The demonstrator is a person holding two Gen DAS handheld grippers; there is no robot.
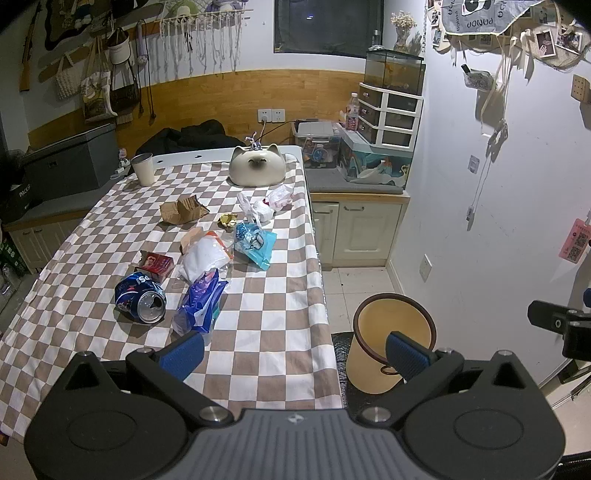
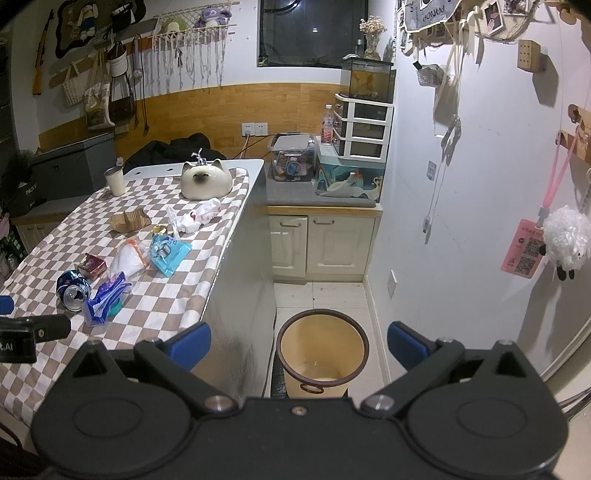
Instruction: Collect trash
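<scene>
Trash: a bunch of small things lies on the checked tablecloth (image 1: 280,295), all toward the near and middle part of the table.
Can: a blue crushed can (image 1: 139,298) lies on its side with its silver top facing the camera. It is the trash nearest the left gripper.
Blue bags: a dark blue wrapper (image 1: 201,301) lies just beside the can. A light blue packet (image 1: 255,242) lies farther back.
Other bits: a small red box (image 1: 157,264), a white plastic bag (image 1: 205,254), a torn brown cardboard piece (image 1: 183,210), a tiny gold wrapper (image 1: 228,220) and crumpled white wrappers (image 1: 264,203) lie among them.
Bin: a pale yellow bin (image 2: 322,356) with a dark rim stands on the floor just beside the table. It looks empty inside.
Left gripper (image 1: 295,350): its blue jaws stand wide apart with nothing between them. It hangs over the near table edge.
Right gripper (image 2: 299,345): its blue jaws are wide apart too, holding nothing. It hangs above the bin.
Not trash: a cream cat-face bowl (image 1: 256,166) and a pale cup (image 1: 143,168) sit at the far end of the table.
Hard to see: the lower part of the bin is cut off by the gripper body. The print on the bags is too small to read.
Writing: the can shows part of a "Pepsi" logo. A cloth banner (image 1: 480,16) on the wall says "PANDA", seen upside down. A pink card (image 2: 522,253) on the wall has square codes.
</scene>
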